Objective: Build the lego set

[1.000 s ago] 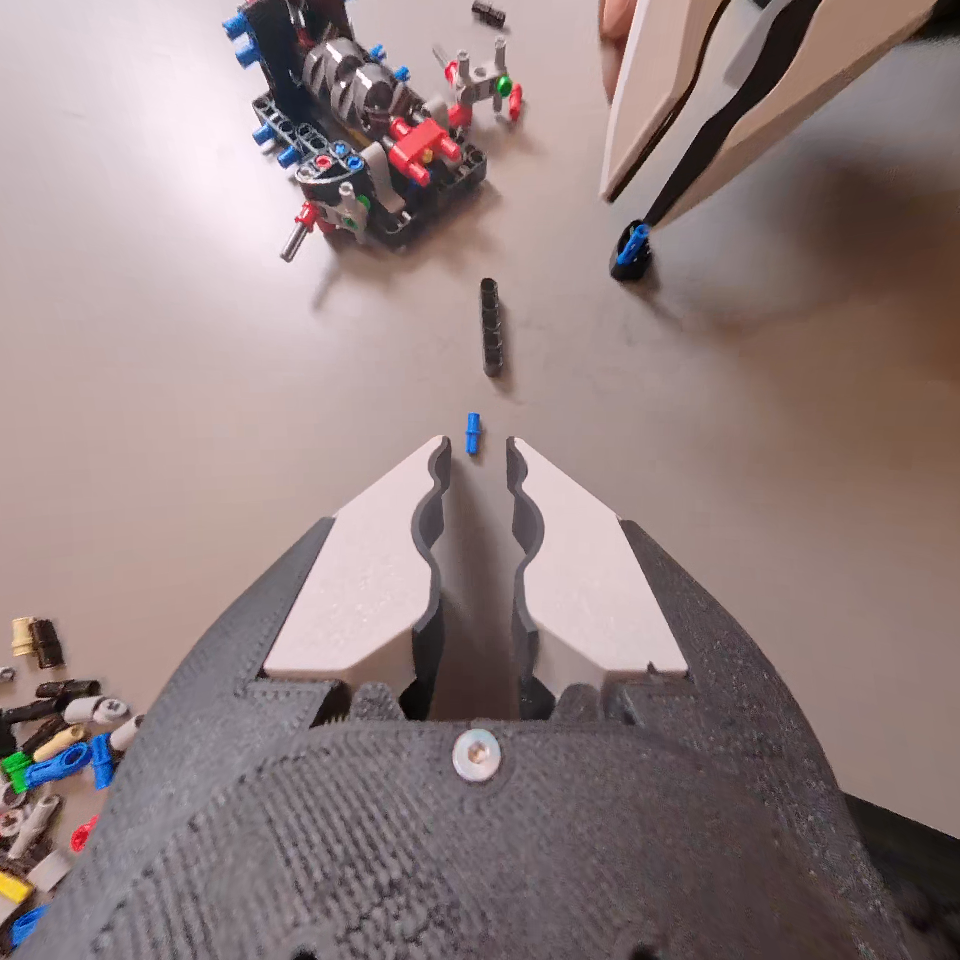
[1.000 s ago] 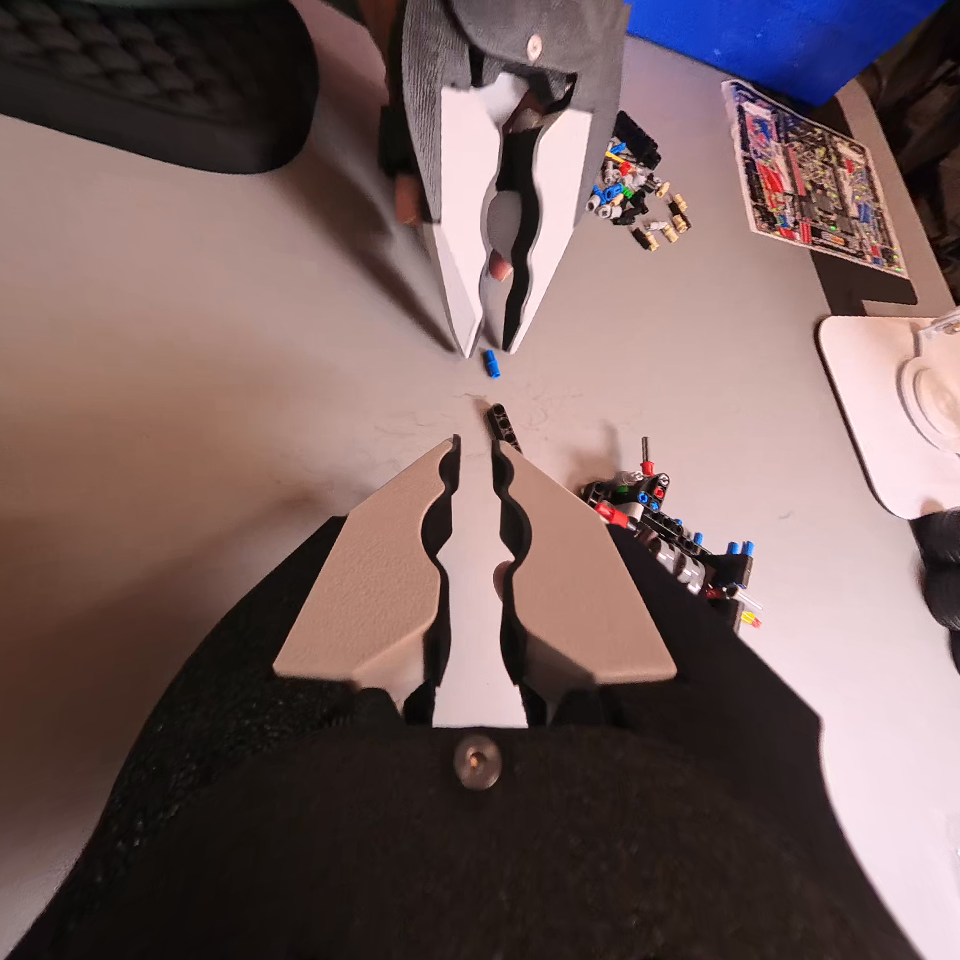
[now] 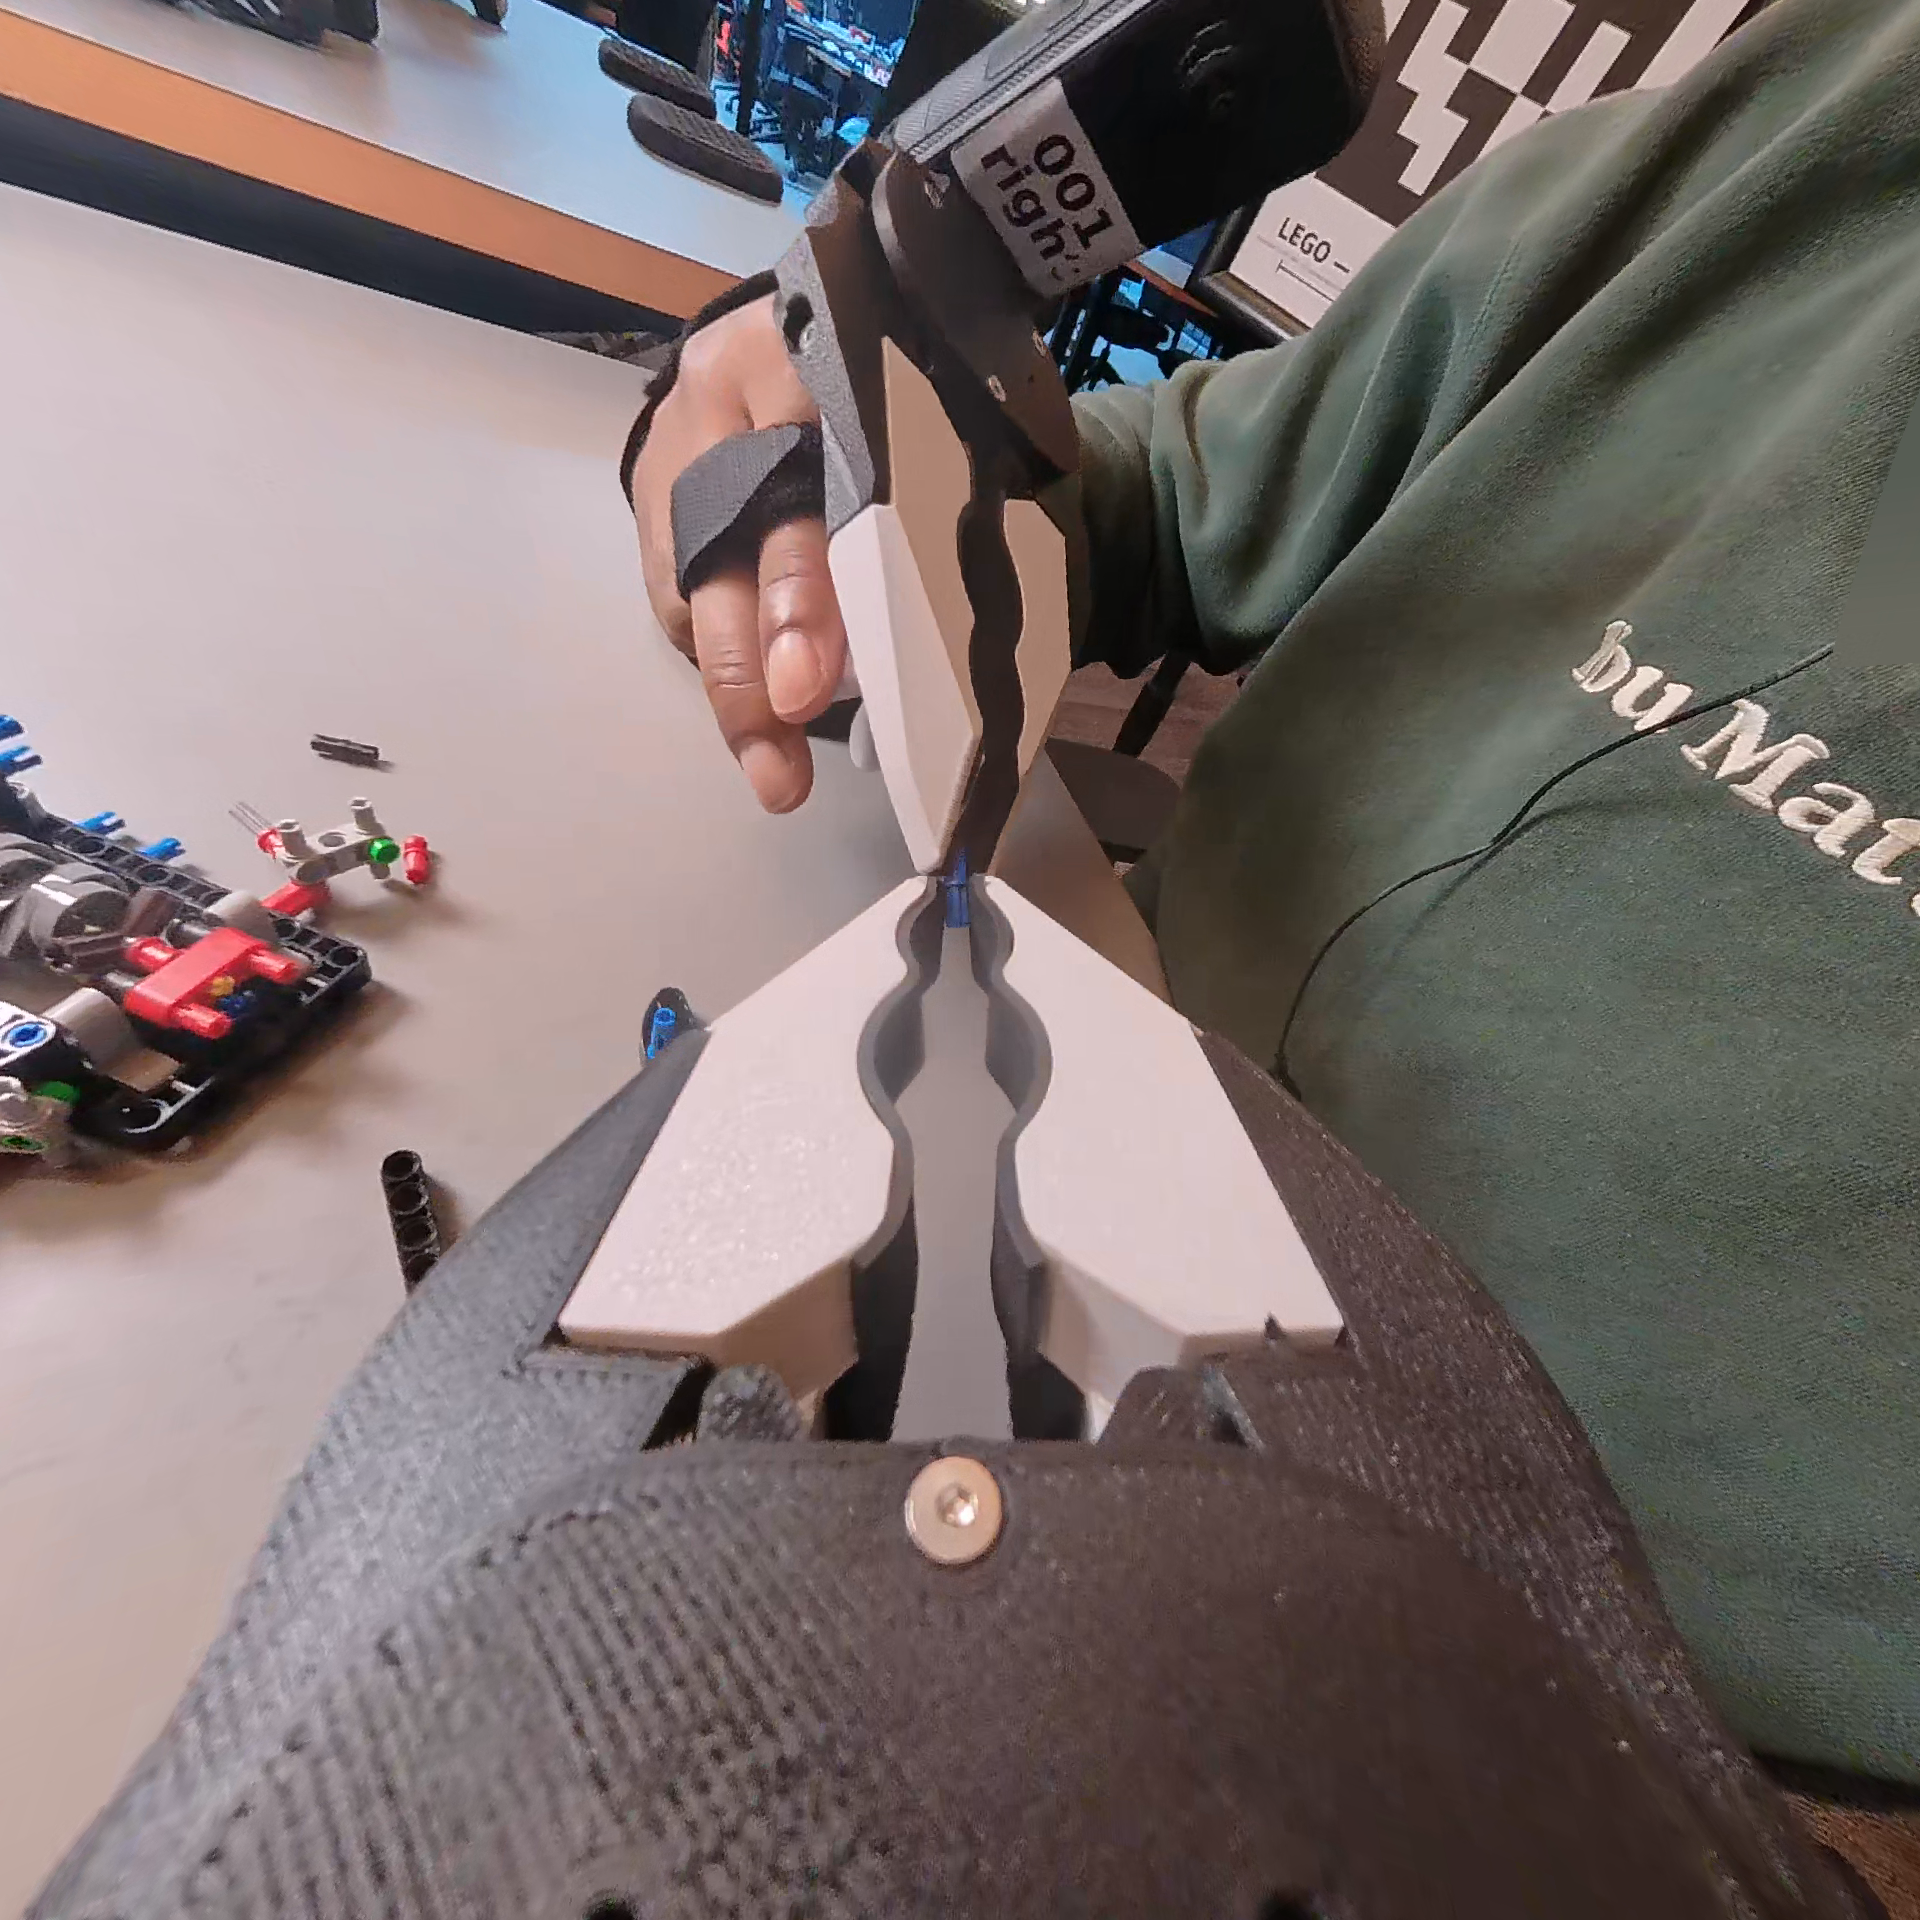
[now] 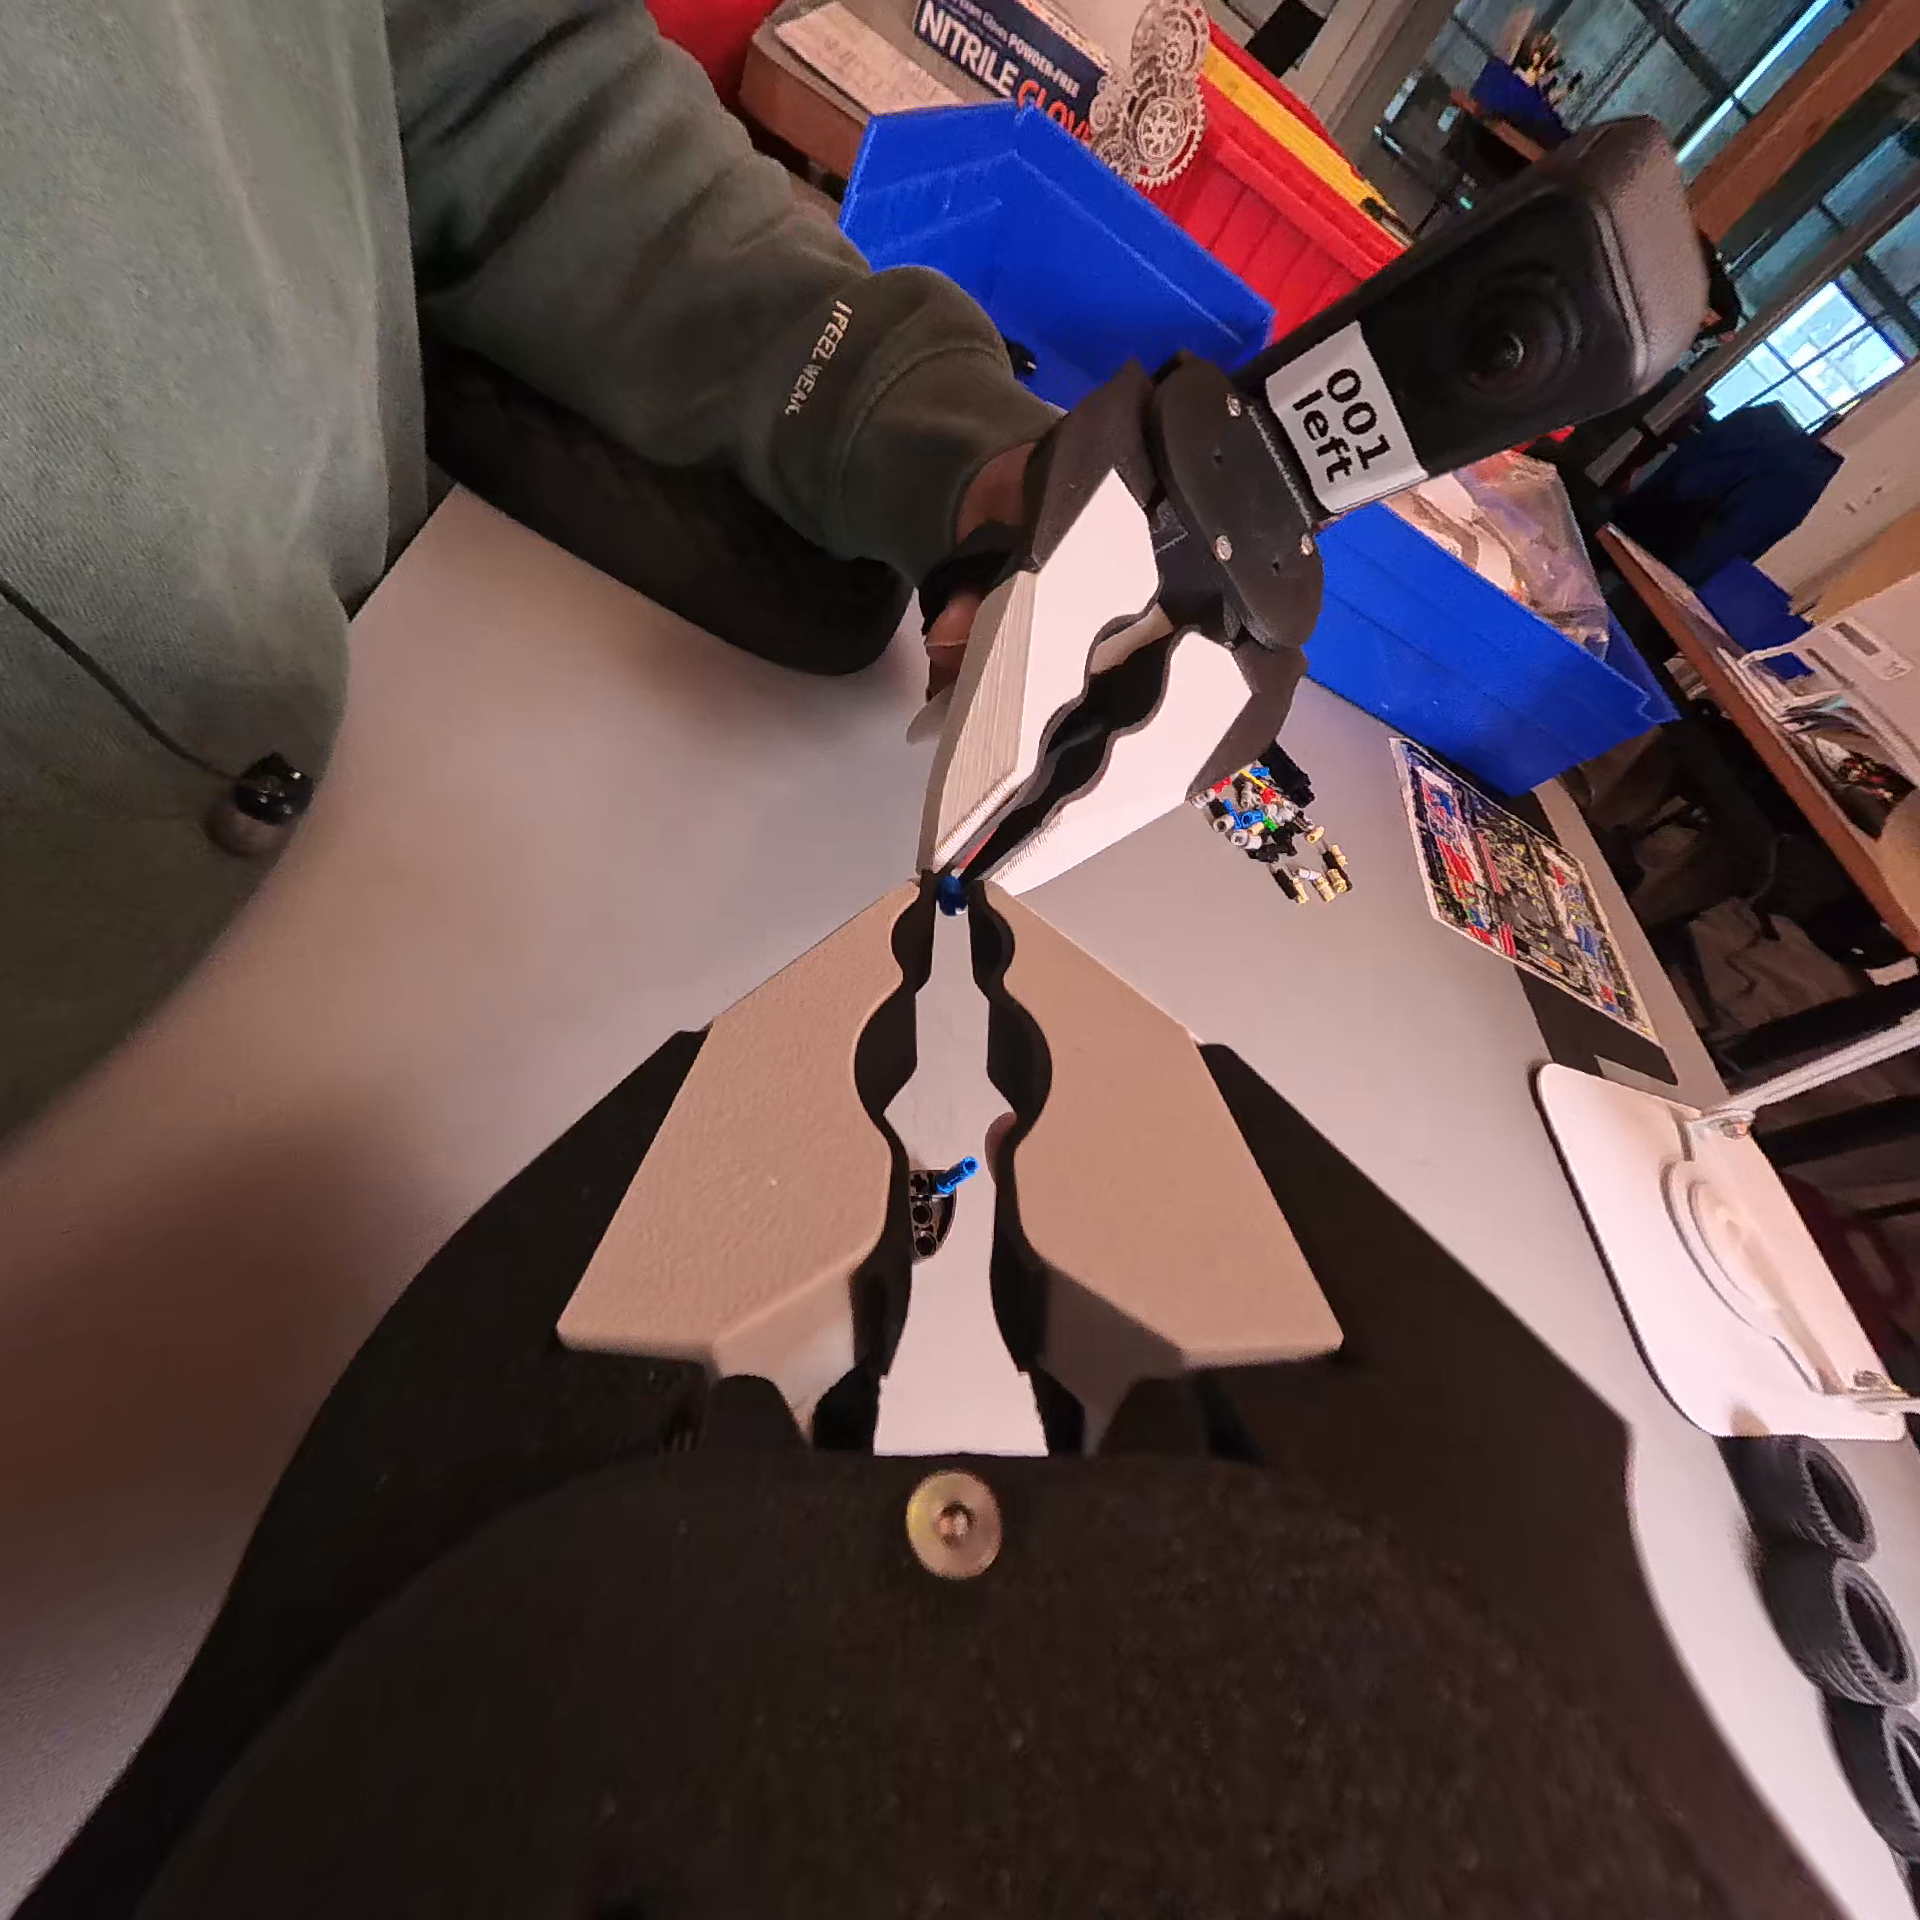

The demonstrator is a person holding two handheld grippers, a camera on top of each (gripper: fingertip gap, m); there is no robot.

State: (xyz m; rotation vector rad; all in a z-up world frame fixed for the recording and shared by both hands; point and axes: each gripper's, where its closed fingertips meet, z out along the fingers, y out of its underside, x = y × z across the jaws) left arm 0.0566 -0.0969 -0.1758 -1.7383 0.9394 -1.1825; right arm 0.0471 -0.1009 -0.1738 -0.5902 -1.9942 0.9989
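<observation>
A small blue pin [image 3: 956, 902] is held above the table, tip to tip between both grippers. My left gripper [image 3: 956, 896] is shut on its lower end. My right gripper [image 3: 961, 857] comes down from above and is closed on its upper end. In the right wrist view the blue pin [image 4: 948, 896] sits between my right gripper's tips [image 4: 948, 899], with the left gripper [image 4: 951, 875] meeting it from above. The part-built model [image 3: 156, 987] lies on the table at the left. A black piece with a blue pin in it [image 4: 930, 1205] lies below the grippers.
A black beam [image 3: 410, 1210], a small grey and red sub-assembly [image 3: 332, 847] and a black pin [image 3: 343, 746] lie near the model. A pile of loose parts [image 4: 1268, 821], an instruction booklet [image 4: 1527, 914], blue bins [image 4: 1455, 665], a white pad [image 4: 1662, 1247] and tyres [image 4: 1839, 1621] are to the right. The person's green sleeve is close. My two grippers' fingertips are within a few centimetres of each other. From either gripper's tips it is about 15 cm to the part-built model [image 3: 156, 987].
The blue pin lay on the table in front of my open left gripper. Now it is off the table, and both grippers have risen and closed on it tip to tip.
</observation>
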